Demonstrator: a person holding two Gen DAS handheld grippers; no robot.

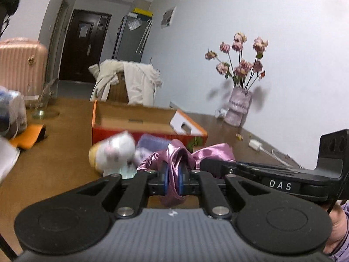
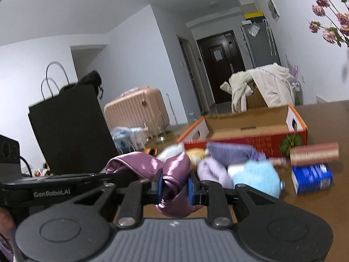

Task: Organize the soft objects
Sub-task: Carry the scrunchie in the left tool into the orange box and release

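Now | both fingers pinch pink satin cloth [image 1: 174, 159] | open box [image 1: 150, 122] rim just beyond

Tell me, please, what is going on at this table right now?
A person holds a gripper in each hand, and both the left gripper and the right gripper are shut on one pink satin cloth. Plush toys lie before an open orange box, which looks empty.

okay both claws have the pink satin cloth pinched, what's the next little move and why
Probably carry the pink satin cloth forward over the open cardboard box. Both the left claw and right claw are shut on it, and the box just behind the soft toys looks empty.
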